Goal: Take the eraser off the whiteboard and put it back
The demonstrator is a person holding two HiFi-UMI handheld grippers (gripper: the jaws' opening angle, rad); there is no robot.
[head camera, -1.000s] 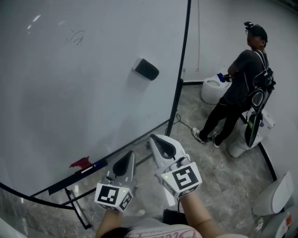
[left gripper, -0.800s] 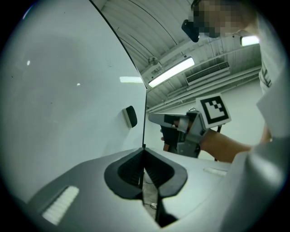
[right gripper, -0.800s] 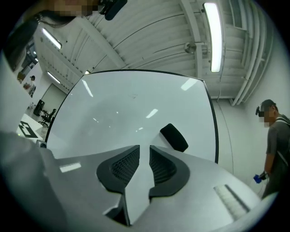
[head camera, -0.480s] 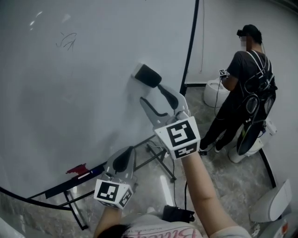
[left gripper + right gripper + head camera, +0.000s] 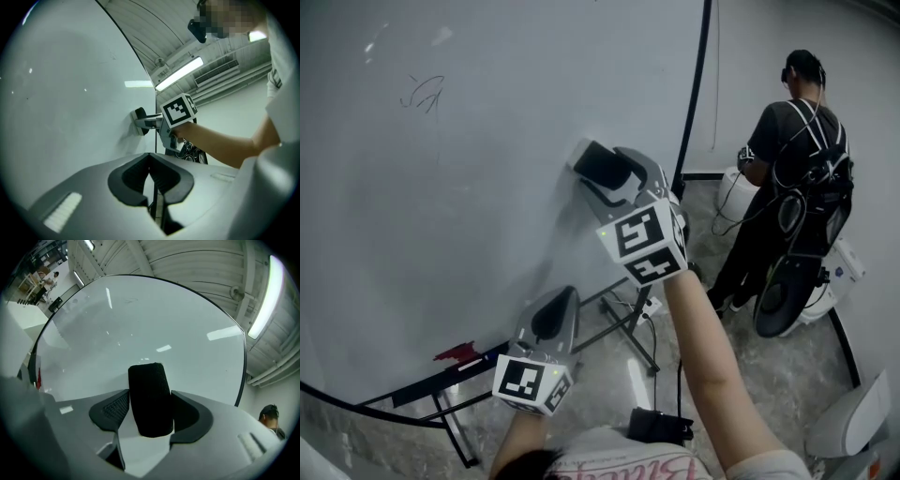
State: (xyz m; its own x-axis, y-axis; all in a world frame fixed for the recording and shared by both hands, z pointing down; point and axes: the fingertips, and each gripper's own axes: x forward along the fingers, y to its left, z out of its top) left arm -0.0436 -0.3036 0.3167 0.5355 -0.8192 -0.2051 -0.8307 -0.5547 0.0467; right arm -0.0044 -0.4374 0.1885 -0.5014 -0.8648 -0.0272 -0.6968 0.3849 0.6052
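Noting eraser [image 5: 598, 165] position: stuck flat on the whiteboard [image 5: 441, 206], near its right edge. Its long axis slants from upper left to lower right in the head view. In the right gripper view it runs upright between the fingers [image 5: 110, 411]. Body is a rounded black block with a fine woven texture and a pale backing against the glossy white board. On the right gripper [image 5: 615, 178] the fingers have just been opening and stand spread around the eraser, with a gap on one side. The left gripper [image 5: 553, 317] hangs lower, fingers pressed together, empty.
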